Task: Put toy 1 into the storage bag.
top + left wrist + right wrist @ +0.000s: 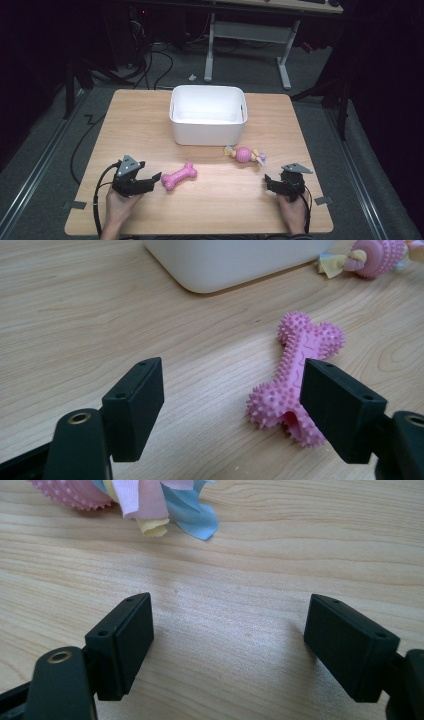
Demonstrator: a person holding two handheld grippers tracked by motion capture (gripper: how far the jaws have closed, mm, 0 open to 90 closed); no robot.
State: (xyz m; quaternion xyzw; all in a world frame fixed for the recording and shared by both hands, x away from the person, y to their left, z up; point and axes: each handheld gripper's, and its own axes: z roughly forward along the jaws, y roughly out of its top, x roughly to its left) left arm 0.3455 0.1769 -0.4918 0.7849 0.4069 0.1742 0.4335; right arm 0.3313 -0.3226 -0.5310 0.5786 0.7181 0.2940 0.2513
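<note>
A pink spiky bone toy [179, 176] [295, 375] lies on the wooden table [150, 120], just right of my left gripper [152, 181] [232, 407]. That gripper is open, and its right jaw overlaps the near end of the bone in the left gripper view. A pink studded ball toy with pastel cloth ribbons [245, 154] [372, 255] [135, 500] lies in front of the white bin [207, 114] [230, 260]. My right gripper [268, 182] [227, 645] stands open over bare wood, short of the ribbons.
The white bin sits at the table's middle back and looks empty. Grey tape tabs [74, 204] mark the table's front corners. Beyond the table are a dark floor with cables and a white desk frame [247, 37].
</note>
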